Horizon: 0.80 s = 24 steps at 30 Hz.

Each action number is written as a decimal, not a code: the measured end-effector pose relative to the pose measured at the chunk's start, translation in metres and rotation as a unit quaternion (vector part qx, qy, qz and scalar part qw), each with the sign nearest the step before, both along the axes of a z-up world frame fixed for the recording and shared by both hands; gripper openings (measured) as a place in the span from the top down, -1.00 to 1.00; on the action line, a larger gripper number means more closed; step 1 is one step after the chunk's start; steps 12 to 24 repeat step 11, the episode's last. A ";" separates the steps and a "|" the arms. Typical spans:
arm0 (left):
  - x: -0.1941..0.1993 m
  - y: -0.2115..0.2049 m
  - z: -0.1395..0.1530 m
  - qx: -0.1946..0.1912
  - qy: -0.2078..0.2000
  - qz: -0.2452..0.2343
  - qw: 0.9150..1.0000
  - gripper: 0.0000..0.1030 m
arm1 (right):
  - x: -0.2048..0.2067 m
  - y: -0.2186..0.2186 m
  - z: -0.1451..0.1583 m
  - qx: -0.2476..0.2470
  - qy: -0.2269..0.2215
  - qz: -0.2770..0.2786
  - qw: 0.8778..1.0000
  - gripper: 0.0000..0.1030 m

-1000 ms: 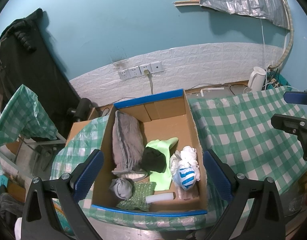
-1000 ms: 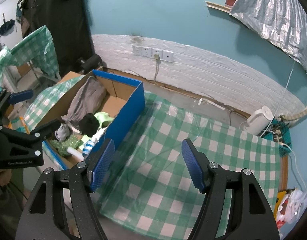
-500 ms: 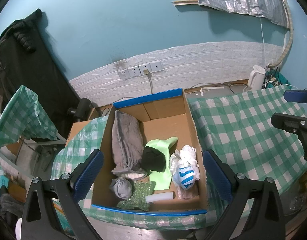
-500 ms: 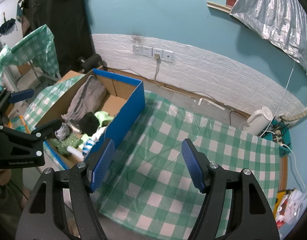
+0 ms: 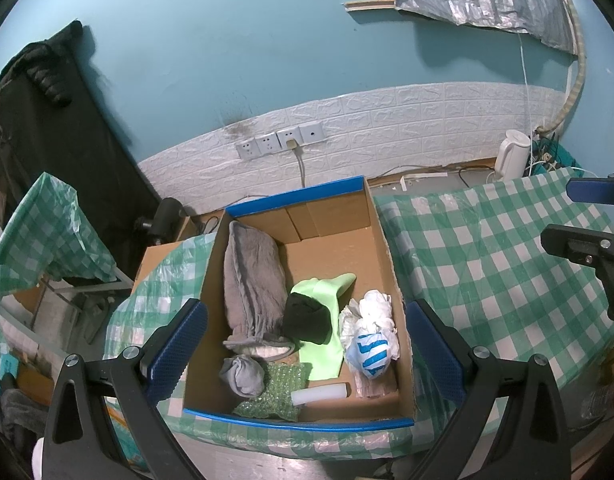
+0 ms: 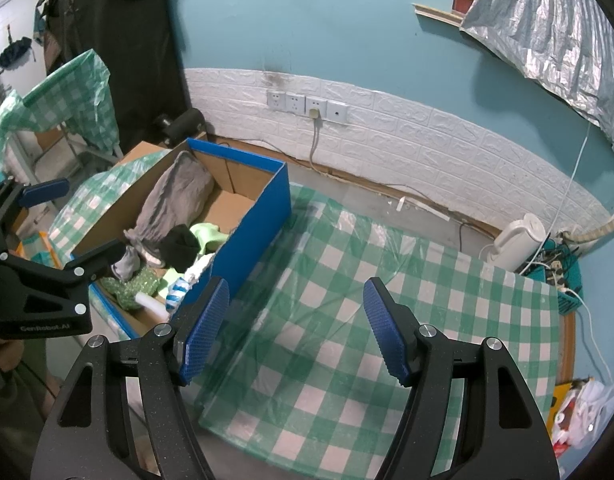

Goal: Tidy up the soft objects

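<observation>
A blue-rimmed cardboard box (image 5: 381,248) sits on the green checked tablecloth (image 5: 487,248). Inside lie a grey cloth (image 5: 253,276), a black sock (image 5: 305,318), a light green cloth (image 5: 321,354), a balled grey sock (image 5: 243,374), green bubble wrap (image 5: 279,394), a white tube (image 5: 319,393) and a white and blue striped bundle (image 5: 371,350). My left gripper (image 5: 305,354) hovers open above the box, holding nothing. My right gripper (image 6: 297,332) stands open over the bare cloth (image 6: 347,320), to the right of the box (image 6: 263,216).
A white brick-pattern wall strip with sockets (image 5: 281,144) runs behind the table. A white kettle (image 5: 513,156) and cables stand at the far right. A dark coat (image 5: 31,92) hangs at the left, with another checked cover (image 5: 47,224) below it.
</observation>
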<state>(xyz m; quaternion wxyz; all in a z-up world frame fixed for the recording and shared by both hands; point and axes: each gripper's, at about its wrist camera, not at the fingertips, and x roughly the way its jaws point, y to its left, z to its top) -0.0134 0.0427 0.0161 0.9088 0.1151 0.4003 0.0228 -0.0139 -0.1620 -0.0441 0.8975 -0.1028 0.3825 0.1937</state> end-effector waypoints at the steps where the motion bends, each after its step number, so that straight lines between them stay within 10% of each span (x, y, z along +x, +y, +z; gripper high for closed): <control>1: 0.000 0.000 0.000 0.000 0.000 0.000 1.000 -0.95 | 0.000 0.000 0.000 0.000 0.000 0.000 1.000 -0.35; 24: -0.002 0.001 -0.002 0.000 0.001 0.001 1.000 -0.95 | -0.001 0.000 -0.001 -0.002 0.000 0.000 1.000 -0.34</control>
